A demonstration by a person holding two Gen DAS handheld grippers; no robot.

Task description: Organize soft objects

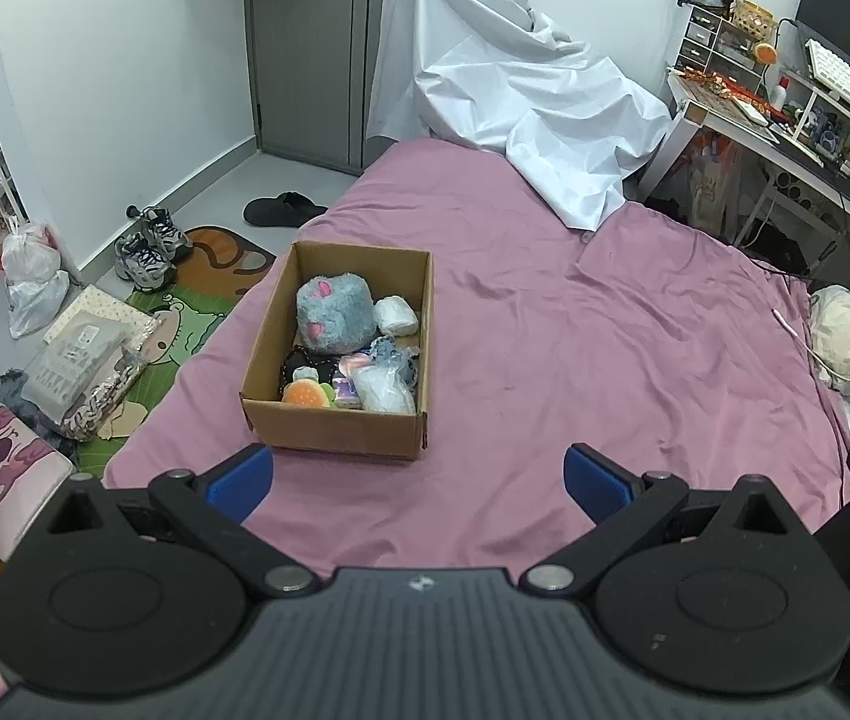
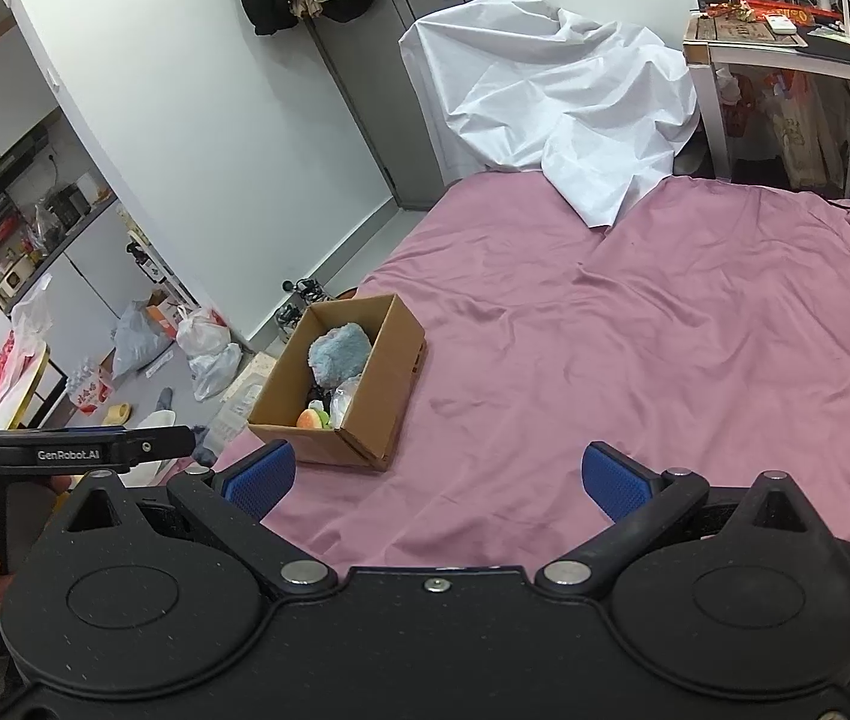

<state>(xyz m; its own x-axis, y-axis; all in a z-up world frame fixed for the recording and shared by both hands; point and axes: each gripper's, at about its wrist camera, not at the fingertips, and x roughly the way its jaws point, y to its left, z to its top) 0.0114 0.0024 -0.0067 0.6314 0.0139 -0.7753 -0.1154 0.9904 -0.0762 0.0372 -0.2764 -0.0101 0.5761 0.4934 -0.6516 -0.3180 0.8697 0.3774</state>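
Cardboard box point(image 1: 338, 354), centre-left of frame: grey plush point(image 1: 332, 312) and wrapped soft items, likely light and squashy. I would pinch the plush's bulk. My left hand-held gripper point(image 1: 419, 480) and right hand-held gripper point(image 2: 436, 480) both gape, holding nothing.

A brown cardboard box point(image 1: 335, 429) is sitting open-topped on the bed point(image 1: 544, 330), near its left edge. Inside, a grey-blue plush point(image 1: 332, 309) with pink patches is lying at the far end, a white bundle point(image 1: 398, 315) beside it. At the near end, an orange burger toy point(image 1: 305, 393) is resting beside a clear plastic bag point(image 1: 386, 390).
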